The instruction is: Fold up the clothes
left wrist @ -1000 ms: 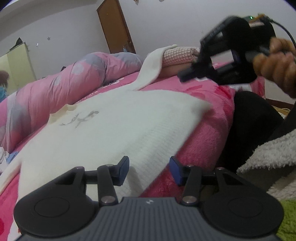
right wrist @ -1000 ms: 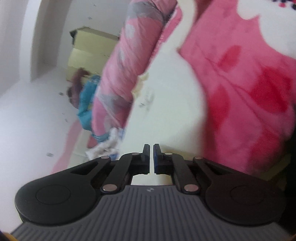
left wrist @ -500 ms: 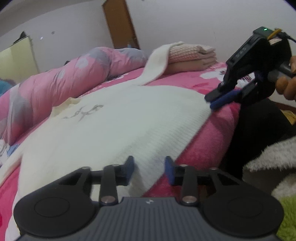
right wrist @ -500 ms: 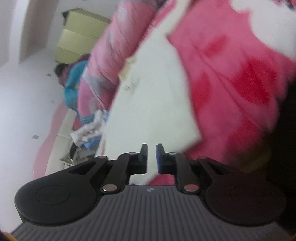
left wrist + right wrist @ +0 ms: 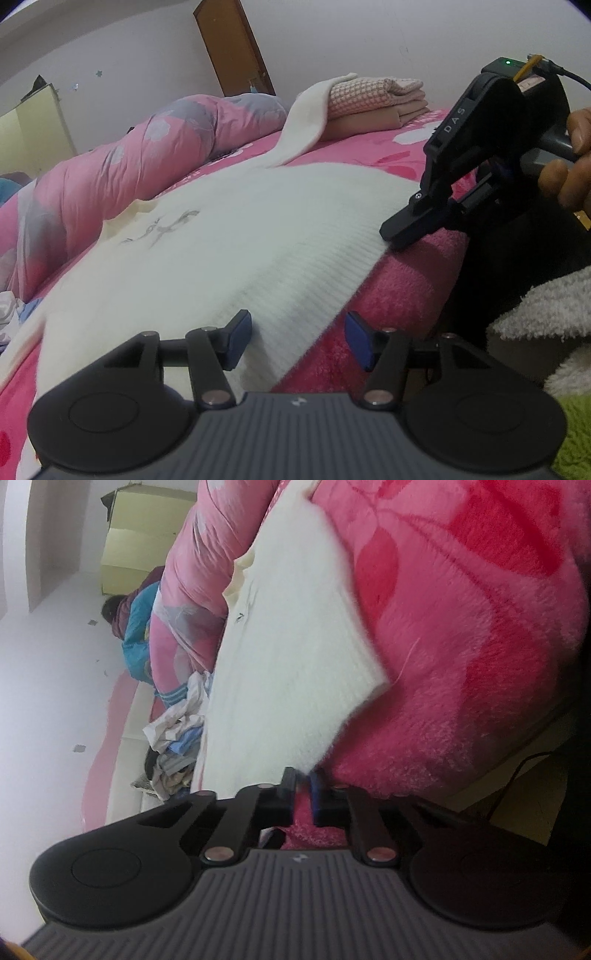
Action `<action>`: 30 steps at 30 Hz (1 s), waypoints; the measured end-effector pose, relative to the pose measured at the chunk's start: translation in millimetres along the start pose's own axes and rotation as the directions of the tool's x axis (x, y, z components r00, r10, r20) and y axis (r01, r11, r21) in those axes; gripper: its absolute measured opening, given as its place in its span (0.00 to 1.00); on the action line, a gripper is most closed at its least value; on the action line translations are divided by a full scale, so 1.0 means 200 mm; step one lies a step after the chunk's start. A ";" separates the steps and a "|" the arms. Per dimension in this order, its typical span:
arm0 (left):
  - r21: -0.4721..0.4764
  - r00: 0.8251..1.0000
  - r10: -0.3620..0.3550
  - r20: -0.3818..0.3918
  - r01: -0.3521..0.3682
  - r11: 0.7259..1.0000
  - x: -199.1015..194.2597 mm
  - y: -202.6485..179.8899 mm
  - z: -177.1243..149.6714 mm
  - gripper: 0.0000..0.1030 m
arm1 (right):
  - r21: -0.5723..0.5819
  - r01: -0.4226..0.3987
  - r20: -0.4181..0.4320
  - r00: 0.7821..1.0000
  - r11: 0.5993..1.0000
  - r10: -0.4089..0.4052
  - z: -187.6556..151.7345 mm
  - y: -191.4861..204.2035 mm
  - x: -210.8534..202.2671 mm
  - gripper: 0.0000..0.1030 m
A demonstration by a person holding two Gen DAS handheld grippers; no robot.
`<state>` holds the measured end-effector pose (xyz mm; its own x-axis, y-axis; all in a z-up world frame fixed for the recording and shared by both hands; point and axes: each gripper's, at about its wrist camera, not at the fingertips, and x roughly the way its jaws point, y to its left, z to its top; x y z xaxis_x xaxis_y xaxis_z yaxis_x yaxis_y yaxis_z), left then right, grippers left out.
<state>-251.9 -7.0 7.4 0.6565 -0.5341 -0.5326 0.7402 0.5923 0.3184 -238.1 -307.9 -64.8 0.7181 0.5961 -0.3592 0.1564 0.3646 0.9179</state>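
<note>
Sweater, white and knitted, lies spread flat on my pink blanket, its hem running along the bed's near edge and one sleeve trailing up onto a folded pile of clothes at the far side. A rolled pink quilt lies along the far edge beside the collar. My left gripper hovers at the hem near the bed's edge; its jaws are opening, with the hem's edge lying between the pads but not pressed. My right gripper sits at the sweater's other hem corner by the same edge, jaws closed almost together. The white corner reaches the fingertips, but I cannot tell whether it is pinched. From the left camera I see a hand holding that gripper.
</note>
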 end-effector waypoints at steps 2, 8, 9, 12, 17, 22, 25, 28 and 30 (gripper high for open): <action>-0.001 1.000 -0.003 0.003 0.003 1.000 0.00 0.00 0.00 0.59 | 0.005 -0.024 0.004 1.000 1.000 0.024 0.00 0.01 -0.01 0.02; -0.009 1.000 0.007 0.018 -0.006 1.000 0.00 0.00 -0.01 0.58 | 0.002 -0.077 0.023 0.997 0.997 0.077 0.03 0.06 -0.02 0.01; -0.017 1.000 0.011 0.022 -0.010 1.000 0.00 0.01 0.00 0.55 | 0.003 -0.084 0.024 0.996 0.996 0.084 0.04 0.07 -0.02 0.01; -0.069 0.999 0.026 0.038 -0.023 0.997 -0.02 0.05 0.01 0.54 | -0.002 -0.096 0.028 0.995 0.995 0.096 0.06 0.09 -0.02 0.01; -0.151 0.998 0.037 0.055 -0.028 0.988 -0.05 0.14 0.01 0.54 | -0.005 -0.112 0.034 0.993 0.994 0.113 0.11 0.12 0.00 0.01; -0.185 0.997 0.076 0.028 -0.070 0.980 -0.09 0.19 -0.03 0.54 | -0.023 -0.107 0.037 0.993 0.994 0.108 0.16 0.15 0.05 0.01; -0.213 0.993 0.114 0.021 -0.107 0.971 -0.15 0.24 -0.05 0.53 | -0.025 -0.100 0.032 0.994 0.995 0.101 0.18 0.14 0.06 0.01; -0.248 0.987 0.159 0.015 -0.150 0.957 -0.21 0.31 -0.07 0.52 | -0.025 -0.095 0.027 0.995 0.995 0.096 0.19 0.13 0.08 0.01; -0.273 0.983 0.185 0.008 -0.176 0.946 -0.24 0.35 -0.08 0.47 | -0.026 -0.093 0.025 0.995 0.995 0.094 0.20 0.13 0.09 0.01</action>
<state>-234.0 69.9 42.3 0.7830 -0.4201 -0.4587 0.5450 0.8188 0.1804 -193.9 -317.0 -40.3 0.7464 0.6096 -0.2669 0.0713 0.3255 0.9428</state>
